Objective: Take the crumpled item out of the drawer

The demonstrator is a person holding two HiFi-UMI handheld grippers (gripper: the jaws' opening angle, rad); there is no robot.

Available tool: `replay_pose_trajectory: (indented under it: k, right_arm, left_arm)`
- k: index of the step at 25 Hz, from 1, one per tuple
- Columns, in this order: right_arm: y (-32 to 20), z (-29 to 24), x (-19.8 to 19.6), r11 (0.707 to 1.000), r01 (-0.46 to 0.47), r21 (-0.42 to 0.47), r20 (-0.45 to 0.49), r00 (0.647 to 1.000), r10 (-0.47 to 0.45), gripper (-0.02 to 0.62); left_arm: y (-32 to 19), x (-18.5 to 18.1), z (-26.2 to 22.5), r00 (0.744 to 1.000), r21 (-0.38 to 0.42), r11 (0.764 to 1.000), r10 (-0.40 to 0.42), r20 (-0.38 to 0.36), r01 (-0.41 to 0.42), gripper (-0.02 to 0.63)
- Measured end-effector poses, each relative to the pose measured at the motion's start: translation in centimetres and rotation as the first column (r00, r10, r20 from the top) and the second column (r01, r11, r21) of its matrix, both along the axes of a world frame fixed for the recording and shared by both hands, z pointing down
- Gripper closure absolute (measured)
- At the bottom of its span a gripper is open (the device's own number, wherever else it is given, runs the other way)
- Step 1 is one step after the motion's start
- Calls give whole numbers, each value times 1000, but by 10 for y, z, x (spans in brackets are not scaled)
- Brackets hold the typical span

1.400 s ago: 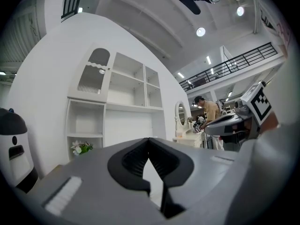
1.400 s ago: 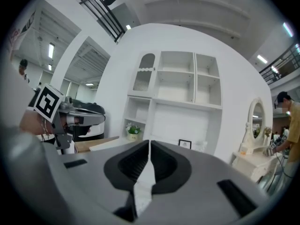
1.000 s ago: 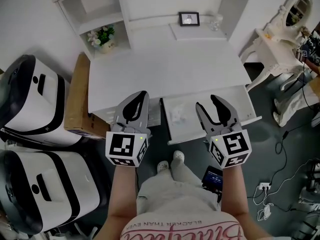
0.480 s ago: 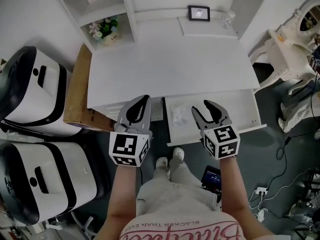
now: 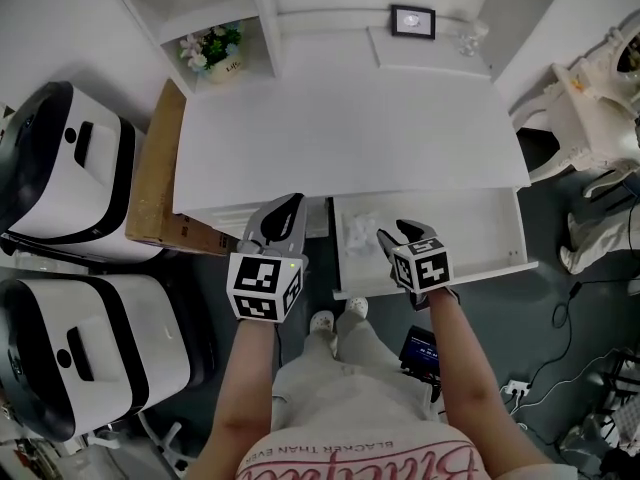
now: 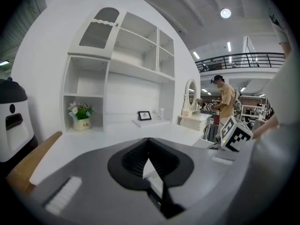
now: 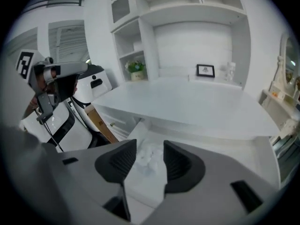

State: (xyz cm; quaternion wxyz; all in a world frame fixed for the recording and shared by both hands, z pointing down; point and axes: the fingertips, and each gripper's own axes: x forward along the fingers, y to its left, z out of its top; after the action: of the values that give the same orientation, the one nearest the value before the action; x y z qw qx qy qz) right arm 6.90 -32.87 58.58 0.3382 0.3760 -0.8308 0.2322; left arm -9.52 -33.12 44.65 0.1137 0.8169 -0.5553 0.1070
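The white desk (image 5: 350,128) has its right-hand drawer (image 5: 465,233) pulled out. A white crumpled item (image 5: 358,230) lies at the drawer's left end. My right gripper (image 5: 396,234) is open, tipped down over the drawer just right of the item. In the right gripper view the crumpled item (image 7: 149,156) shows in the gap of the right gripper (image 7: 150,162), a little beyond the tips; I cannot tell whether they touch. My left gripper (image 5: 288,208) is shut and empty, by the desk's front edge left of the drawer. In its own view the left gripper (image 6: 149,142) points over the desk top (image 6: 93,144).
A cardboard box (image 5: 155,183) leans at the desk's left side, with two large white machines (image 5: 60,168) beyond. A flower pot (image 5: 212,50) and a picture frame (image 5: 412,20) stand on the back shelves. White furniture (image 5: 590,98) and floor cables (image 5: 540,378) are at the right. A person (image 6: 226,102) stands far off.
My right gripper has moved left and forward, down over the drawer toward the crumpled item. The left gripper has stayed shut in about the same place.
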Motion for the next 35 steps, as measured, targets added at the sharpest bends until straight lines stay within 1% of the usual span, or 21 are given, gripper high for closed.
replay_pose_trajectory:
  k: [2,6,10,17,24,27,30,31,32,34,35]
  right_arm:
    - [-1,23,1,997,-7,-79,-11,1000,7,418]
    - [-3,59,4,977,-33,-209,-38,999,25,420]
    - [-9,87,3,954,-55,-296,-42,998,45,426]
    - [-18,129,3,907,-99,-409,-37,995,92,430]
    - [-22,155,-5,867,-136,-479,-9,989,150,433]
    - [-22,158,-5,872,-150,-466,-30,988,154,443]
    - [-22,158,-4,875,-151,-461,-24,987,158,461]
    - [-22,157,-5,872,-148,-466,-13,987,160,483]
    - [-21,157,-6,868,-146,-474,-1,986,165,518]
    - [-20,154,-10,865,-143,-481,14,985,170,547]
    - [-20,153,-11,868,-136,-477,15,987,162,552]
  left_arm:
    - [-3,1,10,1000,-31,1000,1,1,-1,595]
    - [-2,3,25,1000,-81,997,8,7,-7,595]
    - [-1,0,36,1000,-115,993,-5,19,7,595]
    - [2,-6,51,999,-156,987,-29,46,35,595]
    - [8,-15,64,996,-192,979,-54,68,66,595]
    - [11,-18,67,995,-202,977,-62,75,76,595]
    - [13,-20,70,995,-210,974,-69,73,83,595]
    - [13,-20,70,995,-211,974,-68,72,82,595]
    - [13,-19,70,995,-212,974,-65,71,79,595]
    - [13,-19,70,996,-210,975,-58,69,71,595]
    - [13,-19,69,996,-208,976,-55,69,69,595]
